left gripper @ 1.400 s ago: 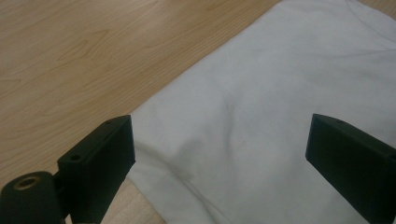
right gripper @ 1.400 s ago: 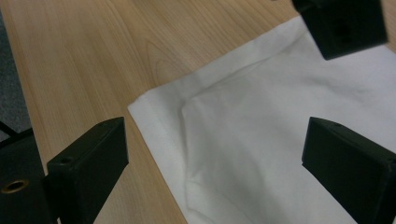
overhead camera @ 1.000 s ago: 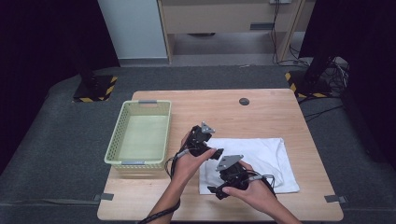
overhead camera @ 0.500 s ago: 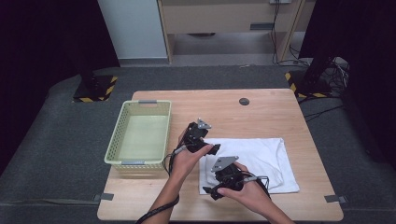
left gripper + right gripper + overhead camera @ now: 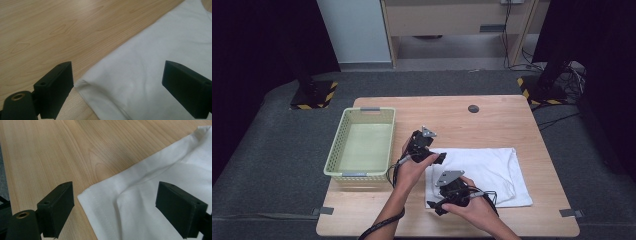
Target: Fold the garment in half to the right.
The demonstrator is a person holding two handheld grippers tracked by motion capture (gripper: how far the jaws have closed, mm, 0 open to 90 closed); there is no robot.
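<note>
A white folded cloth [image 5: 484, 172] lies flat on the right half of the wooden table [image 5: 452, 117]. My left gripper [image 5: 439, 159] is at its far left corner. In the left gripper view the jaws [image 5: 118, 75] stand open low over the cloth [image 5: 155, 50], the corner lying between them untouched. My right gripper [image 5: 437, 206] is at the cloth's near left corner. In the right gripper view its jaws [image 5: 117, 195] are open astride that corner of the cloth [image 5: 150, 182]; they have just been closing slightly, without pinching it.
A pale green plastic basket [image 5: 334, 155] stands on the table's left side, close to my left hand. A small dark disc [image 5: 473, 108] sits near the far edge. Bare wood shows between basket and cloth and along the near edge.
Both hands have stayed nearly in place. The right gripper has edged slightly left along the cloth's near edge toward its corner.
</note>
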